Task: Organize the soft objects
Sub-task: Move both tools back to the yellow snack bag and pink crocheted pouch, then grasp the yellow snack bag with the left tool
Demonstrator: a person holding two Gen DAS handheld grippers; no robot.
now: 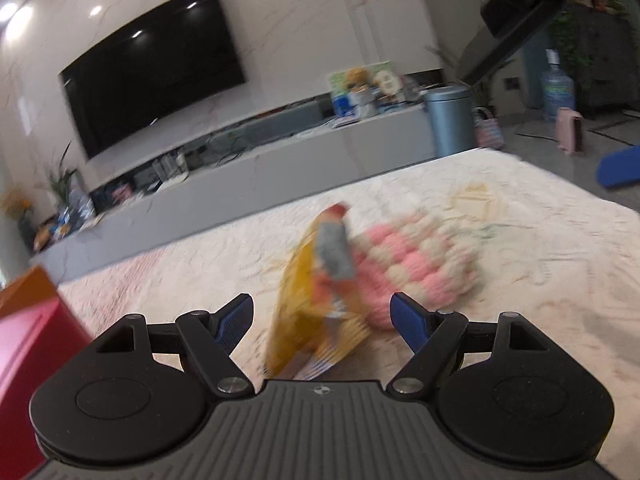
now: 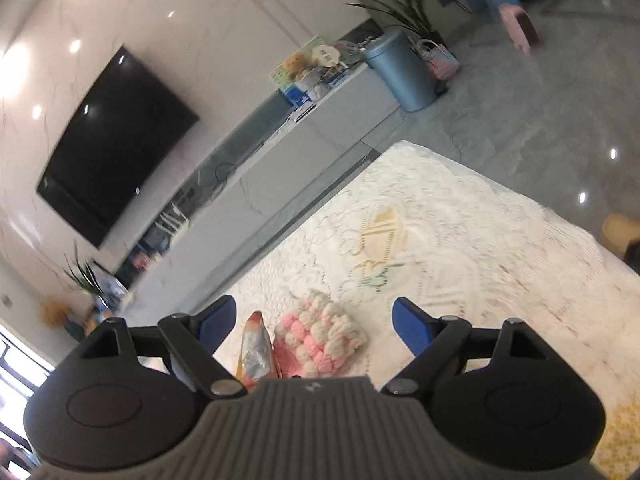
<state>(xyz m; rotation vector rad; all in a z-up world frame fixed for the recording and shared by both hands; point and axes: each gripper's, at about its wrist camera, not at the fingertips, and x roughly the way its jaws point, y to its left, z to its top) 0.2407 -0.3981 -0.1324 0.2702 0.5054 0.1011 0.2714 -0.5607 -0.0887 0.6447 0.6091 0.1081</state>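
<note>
Blue fingers of the left tool [image 1: 322, 322] stand wide apart, and nothing is pressed between them. Ahead of this tool, on a cream lace cloth [image 1: 540, 248] that covers the counter, lies a yellow and orange snack bag [image 1: 316, 300]. The bag is blurred in the left wrist view, so its print cannot be read. It stands up on its edge, tilted, and its lower end reaches into the gap between the two fingers, but I cannot tell if it touches either one. Just beside the bag, on its right and touching it, lies a pink and white knitted piece [image 1: 416, 268], soft and bumpy.

The right tool [image 2: 314, 322] is also spread wide, with nothing held. In the right wrist view the same snack bag [image 2: 256, 350] and knitted piece [image 2: 324, 336] lie side by side on the cloth [image 2: 460, 216], close in front of the tool's body and between the lines of its two fingers, apart from both fingers.

A red box [image 1: 28, 344] stands at the left edge of the left wrist view. Part of the right tool's black body [image 1: 516, 0] shows in the upper right corner there. Behind the counter are a dark television [image 1: 152, 68] on a marble wall, a long grey cabinet [image 1: 280, 168], and a blue-grey bin [image 1: 448, 120] on the floor.
</note>
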